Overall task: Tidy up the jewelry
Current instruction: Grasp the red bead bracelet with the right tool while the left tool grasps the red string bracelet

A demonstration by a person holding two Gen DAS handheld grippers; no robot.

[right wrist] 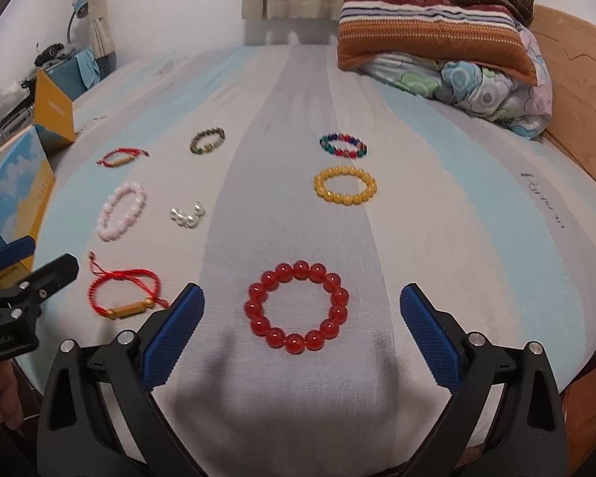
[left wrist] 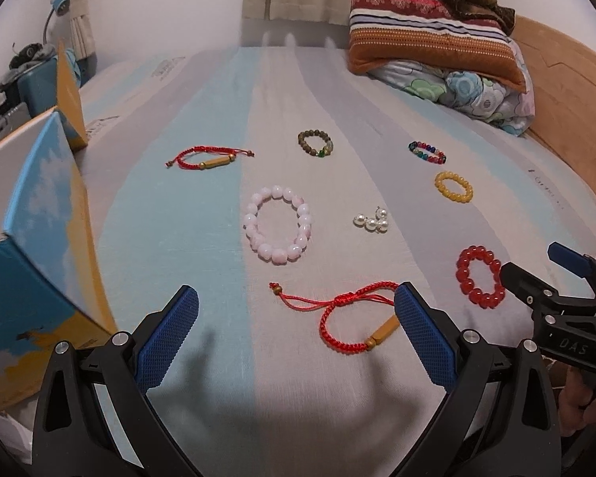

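Note:
Several bracelets lie spread on a striped bed sheet [left wrist: 202, 214]. My left gripper [left wrist: 296, 306] is open above a red cord bracelet with a gold tube [left wrist: 357, 318]; its right finger [left wrist: 421, 334] overlaps that bracelet. Beyond it lie a pink bead bracelet [left wrist: 278, 224], pearl pieces [left wrist: 371, 220] and a second red cord bracelet [left wrist: 208, 157]. My right gripper [right wrist: 302, 306] is open and empty, with a red bead bracelet [right wrist: 297, 306] between its fingers. Farther off are a yellow bead bracelet [right wrist: 345, 184], a multicolour one [right wrist: 343, 145] and a brown one [right wrist: 207, 140].
An open blue and yellow box [left wrist: 39, 214] stands at the bed's left edge. A stack of pillows and a quilt [left wrist: 441, 51] lies at the far right by the wooden bed frame [left wrist: 568, 91]. A desk with clutter [right wrist: 16, 99] is at the left.

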